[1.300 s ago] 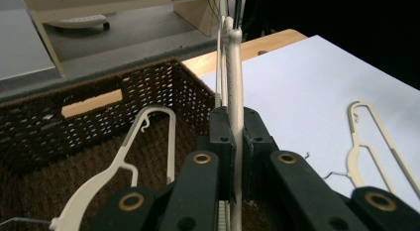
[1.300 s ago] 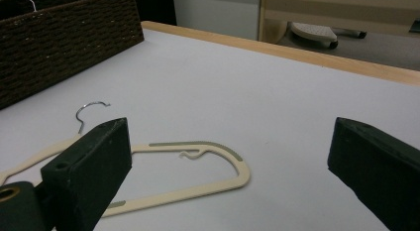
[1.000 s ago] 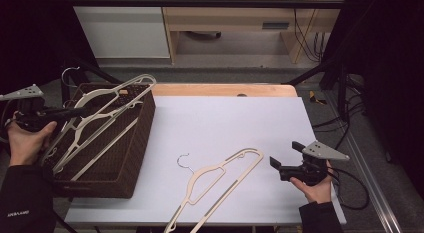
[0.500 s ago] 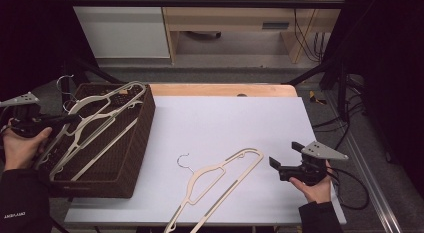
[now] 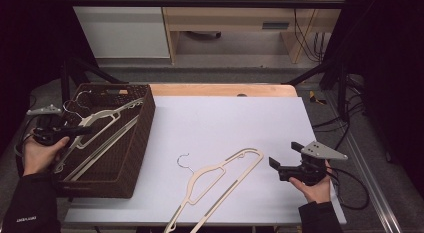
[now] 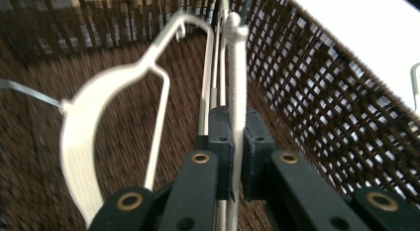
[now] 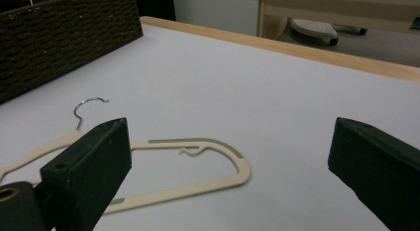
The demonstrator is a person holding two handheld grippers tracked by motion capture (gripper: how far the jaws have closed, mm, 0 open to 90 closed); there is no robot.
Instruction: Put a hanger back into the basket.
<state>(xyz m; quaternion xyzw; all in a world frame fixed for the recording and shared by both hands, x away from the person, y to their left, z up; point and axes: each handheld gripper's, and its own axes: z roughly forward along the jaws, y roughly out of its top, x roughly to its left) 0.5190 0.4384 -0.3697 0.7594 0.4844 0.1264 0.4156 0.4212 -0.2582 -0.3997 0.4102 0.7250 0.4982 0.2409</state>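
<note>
Nearest me, at the right front of the worktop (image 5: 310, 123), my right hand (image 5: 314, 187) rests low with the forearm coming in from the near edge, and the right hand-held gripper (image 5: 275, 163) lies roughly level, pointing left across the surface. Its jaws stand wide apart with nothing between them; in the right gripper view (image 7: 228, 171) I see bare worktop in the gap.

Just left of that gripper, near the front middle of the worktop, a cream hanger (image 5: 220, 175) lies flat, its metal hook (image 5: 184, 160) turned to the far left.

At the near left, my left hand (image 5: 37, 153) sits beside the left wall of the brown wicker basket (image 5: 142, 128), wrist about level, with the left hand-held gripper (image 5: 90, 129) reaching right over the rim into the basket. In the left gripper view its jaws are clamped on the thin edge of a second cream hanger (image 6: 236, 92), which runs away from the pads close to the basket's woven wall. Another white hanger (image 6: 94, 127) lies beside it inside the basket, its hook toward the far end.
</note>
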